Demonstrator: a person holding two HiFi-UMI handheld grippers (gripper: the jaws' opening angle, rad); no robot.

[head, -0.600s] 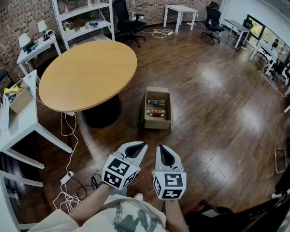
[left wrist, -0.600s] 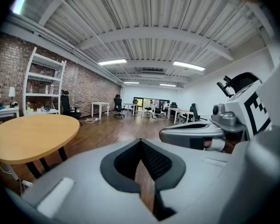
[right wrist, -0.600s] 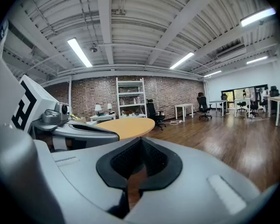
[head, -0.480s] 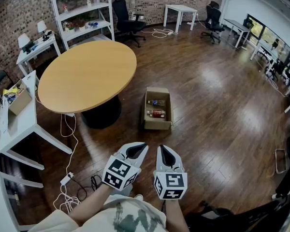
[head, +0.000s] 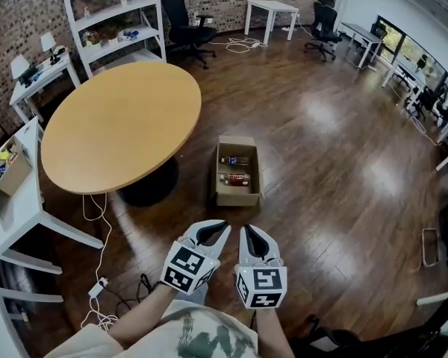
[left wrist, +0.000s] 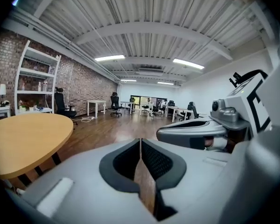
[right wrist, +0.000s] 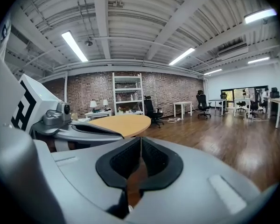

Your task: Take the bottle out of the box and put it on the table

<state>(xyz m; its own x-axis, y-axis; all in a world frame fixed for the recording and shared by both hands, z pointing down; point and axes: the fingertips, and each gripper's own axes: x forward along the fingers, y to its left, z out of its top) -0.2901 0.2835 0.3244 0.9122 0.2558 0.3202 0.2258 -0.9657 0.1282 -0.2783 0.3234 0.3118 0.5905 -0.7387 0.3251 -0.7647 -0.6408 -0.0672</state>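
An open cardboard box (head: 237, 194) stands on the wood floor, just right of the round wooden table (head: 112, 125). Two bottles lie inside it, one with a blue label (head: 234, 161) and one with a red label (head: 235, 178). My left gripper (head: 220, 226) and right gripper (head: 246, 230) are held side by side near my body, well short of the box. Both are shut and empty, tips together in the left gripper view (left wrist: 140, 140) and in the right gripper view (right wrist: 140, 139). The box is hidden in both gripper views.
A white desk (head: 19, 192) with a small box on it stands at the left, with cables (head: 97, 289) on the floor beside it. White shelves (head: 108, 17), office chairs (head: 181, 17) and more desks (head: 270, 10) line the far side.
The head view has shifted, so the table and box sit slightly further left and lower in the picture. Both grippers remain shut and side by side.
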